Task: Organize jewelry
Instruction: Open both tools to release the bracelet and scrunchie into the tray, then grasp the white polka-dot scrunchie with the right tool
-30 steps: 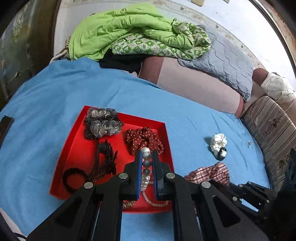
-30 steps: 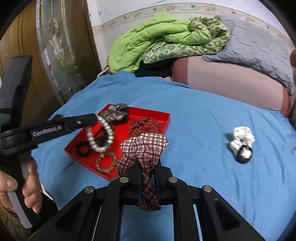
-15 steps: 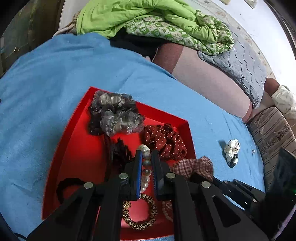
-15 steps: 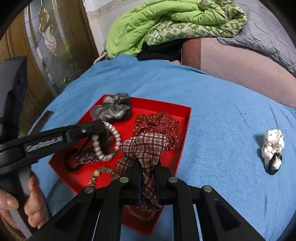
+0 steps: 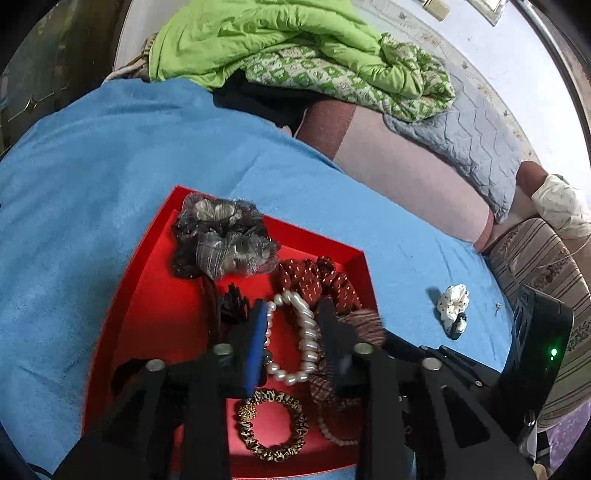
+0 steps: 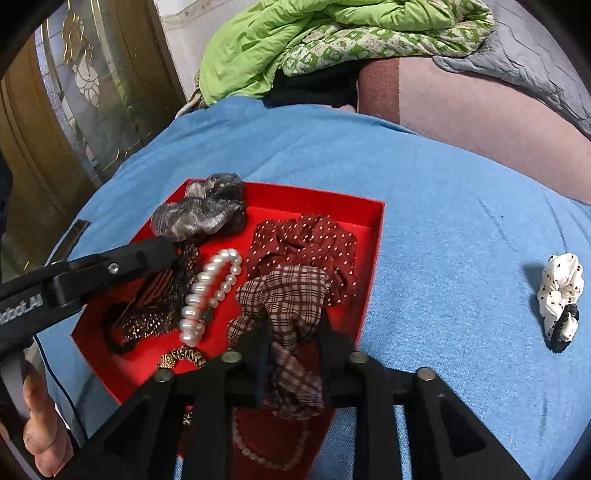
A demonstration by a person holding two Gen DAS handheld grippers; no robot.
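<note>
Left wrist view first: the left gripper [image 5: 291,325] is angled down over the red tray [image 5: 147,295], which sits on a blue blanket [image 5: 110,166]. Its jaws are opening, and the white pearl bracelet [image 5: 308,332] lies loose in the gap between the fingers, not pinched by either pad. Near the tray's far wall there's a grey scrunchie [image 5: 225,240], with a dark red polka-dot scrunchie [image 5: 317,280] beside it, and a leopard-print hair tie [image 5: 273,424] lies close to the near edge. A beaded necklace [image 5: 332,432] curls just beside the hair tie. Off the tray, out on the blanket to the right, a white dotted scrunchie [image 5: 452,306] lies on its own. The right gripper's black body pokes in at lower right.

Right wrist view: the right gripper [image 6: 291,343] also tips down over the tray's [image 6: 369,258] near right part. Jaws opening here too, with the plaid scrunchie [image 6: 284,295] draped between the fingers, part of it hanging down past them; the pads look clear of the cloth. The left gripper's [image 6: 162,254] finger reaches in from the left just beside the pearl bracelet [image 6: 207,291], and the person's left hand [image 6: 40,424] wraps its handle at bottom left. The white dotted scrunchie [image 6: 559,291] is well apart, far right on the blanket [image 6: 443,221]. A green quilt [image 6: 295,33] is heaped at the back.
</note>
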